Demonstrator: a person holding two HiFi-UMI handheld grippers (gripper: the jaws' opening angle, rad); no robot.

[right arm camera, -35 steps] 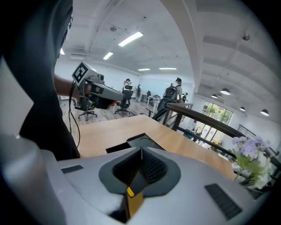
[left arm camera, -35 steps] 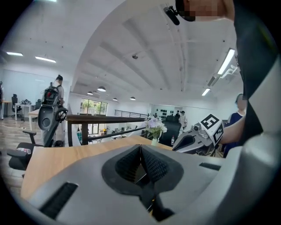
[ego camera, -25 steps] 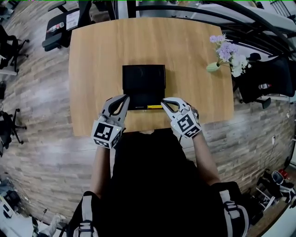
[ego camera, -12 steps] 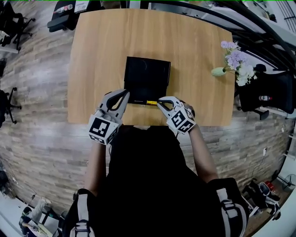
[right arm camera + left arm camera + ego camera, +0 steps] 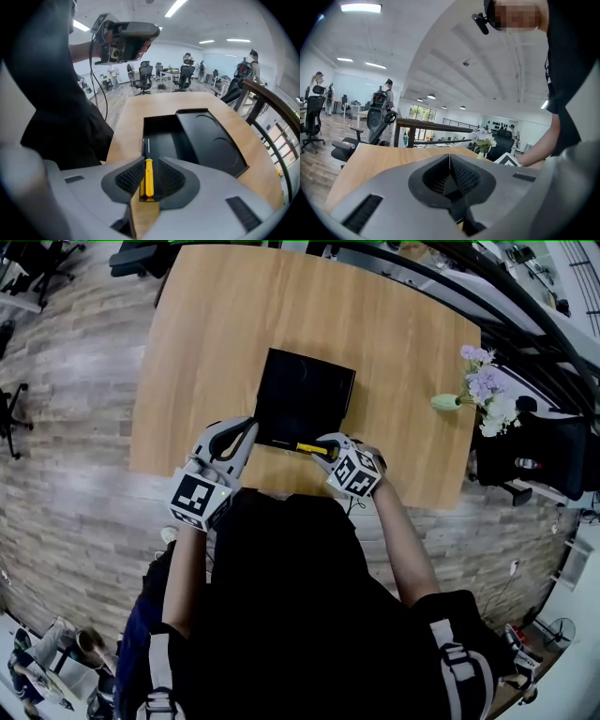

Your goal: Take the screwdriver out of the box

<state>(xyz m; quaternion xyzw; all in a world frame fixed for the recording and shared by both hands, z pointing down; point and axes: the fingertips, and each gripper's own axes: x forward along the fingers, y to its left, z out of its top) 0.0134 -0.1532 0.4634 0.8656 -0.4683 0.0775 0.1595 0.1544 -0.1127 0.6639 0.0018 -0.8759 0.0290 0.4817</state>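
Observation:
The black box (image 5: 305,399) lies open on the wooden table (image 5: 206,324), its tray (image 5: 161,133) beside its flat lid (image 5: 213,140). The yellow-handled screwdriver (image 5: 307,448) lies along the tray's near edge. My right gripper (image 5: 328,448) points steeply down over it. Its jaws have just been opening, and the yellow handle (image 5: 148,180) sits between the pads (image 5: 169,177) with a gap on each side. My left gripper (image 5: 246,432) hovers by the box's near left corner, shut on nothing; its pads (image 5: 461,176) meet in the left gripper view.
A vase of pale flowers (image 5: 480,390) stands near the table's right edge, also seen as flowers (image 5: 483,138) in the left gripper view. Office chairs (image 5: 539,427) and a railing surround the table. The table's near edge runs just under both grippers.
My right gripper has come down over the yellow handle and its jaws have parted around it. The left gripper has shifted slightly beside the box.

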